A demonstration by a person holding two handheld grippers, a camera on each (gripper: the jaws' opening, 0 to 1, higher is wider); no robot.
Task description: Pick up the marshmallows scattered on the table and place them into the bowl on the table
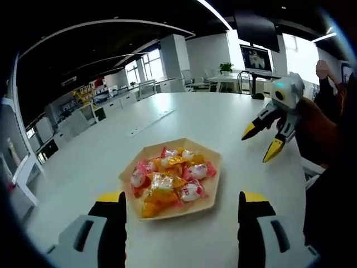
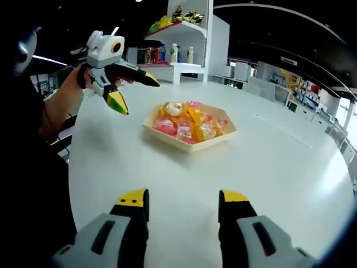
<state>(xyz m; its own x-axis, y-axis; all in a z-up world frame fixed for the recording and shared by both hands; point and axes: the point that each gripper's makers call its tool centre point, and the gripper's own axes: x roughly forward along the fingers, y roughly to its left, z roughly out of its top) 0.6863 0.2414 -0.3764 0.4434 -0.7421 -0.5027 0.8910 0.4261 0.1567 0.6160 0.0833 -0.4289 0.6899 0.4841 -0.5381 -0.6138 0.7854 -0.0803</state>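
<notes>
open-plan office | desks [image 1: 120, 100], wall screen [image 1: 255, 58], stocked shelves [image 2: 184, 33] (snacks, bottles)

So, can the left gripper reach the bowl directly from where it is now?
Probably yes. The left gripper is open and faces the bowl; only bare table lies between. The right gripper hangs off to the side, apart.

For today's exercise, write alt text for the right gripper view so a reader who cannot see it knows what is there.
A hexagonal wooden bowl heaped with wrapped marshmallows sits on a round white table. The right tool hangs open and empty over the near table edge, and the left tool, held in a person's hand, hangs open beside the bowl. Shelving stands behind.
</notes>
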